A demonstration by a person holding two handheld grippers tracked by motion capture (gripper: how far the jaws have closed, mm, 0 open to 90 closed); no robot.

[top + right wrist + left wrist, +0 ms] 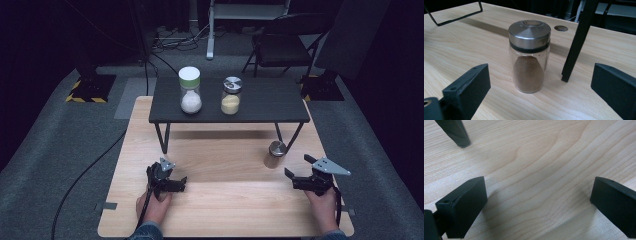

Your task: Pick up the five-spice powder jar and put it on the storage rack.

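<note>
From the high view, the small glass jar of brown powder with a steel lid (275,154) stands upright on the light wooden table (225,210), just beside the front right leg of the low black shelf (227,102). The right gripper (297,167) sits near the jar, jaws spread. The left gripper (167,181) is well apart from it.

Left gripper view: jaws wide, bare wood grain between.

Right gripper view: the jar (529,56) stands ahead of the released jaws, untouched, with a shelf leg (576,42) just beside it.

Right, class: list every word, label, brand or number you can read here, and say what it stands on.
None can be read.
Brown-powder jar: no label; a faint mark on its steel lid is too blurred to read.
White-powder jar and yellow-powder jar on the black shelf: no legible text.
Both grippers, left and right: unmarked.
</note>
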